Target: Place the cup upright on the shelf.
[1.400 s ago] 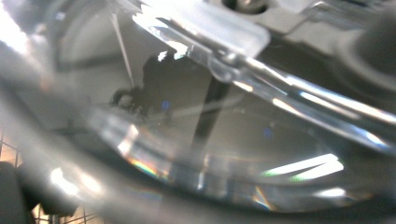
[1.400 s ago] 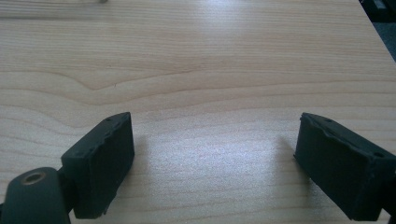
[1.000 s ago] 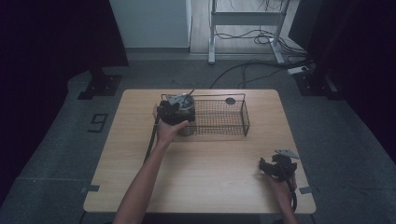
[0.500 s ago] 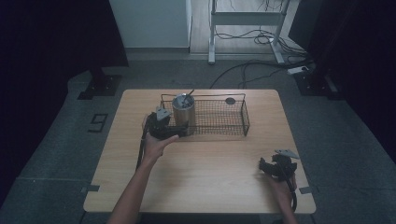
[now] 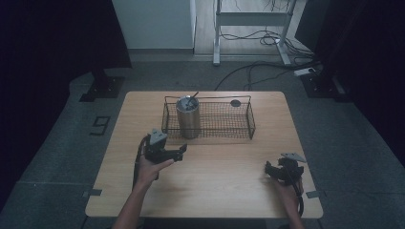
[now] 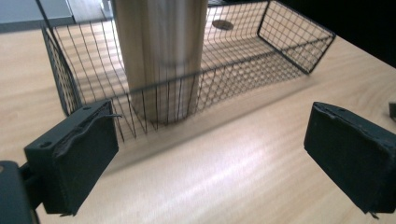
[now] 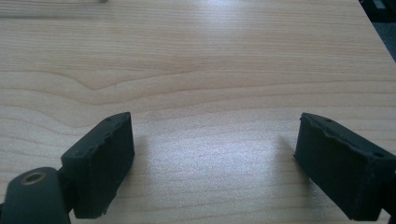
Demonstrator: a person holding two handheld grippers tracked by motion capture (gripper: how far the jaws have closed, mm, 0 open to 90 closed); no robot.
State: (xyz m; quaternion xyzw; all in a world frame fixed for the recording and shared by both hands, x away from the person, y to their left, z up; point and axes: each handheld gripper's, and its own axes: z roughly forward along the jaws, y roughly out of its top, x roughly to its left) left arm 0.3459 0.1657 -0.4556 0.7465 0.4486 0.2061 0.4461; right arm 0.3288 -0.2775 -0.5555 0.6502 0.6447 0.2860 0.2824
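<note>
While jaws gape, left hand-held gripper (image 5: 180,151) near wire basket (image 5: 248,117), metal cup (image 5: 187,117) inside.

Both tongs (image 5: 183,149) (image 5: 267,169) wide apart

A pale wooden surface (image 5: 205,191) stands on a grey carpeted floor (image 5: 57,157) in a dim room. Far behind it rise a white panel (image 5: 153,24) and a metal frame (image 5: 250,19), with cables (image 5: 258,71) trailing across the floor. Dark curtains (image 5: 47,43) hang left and right.
</note>
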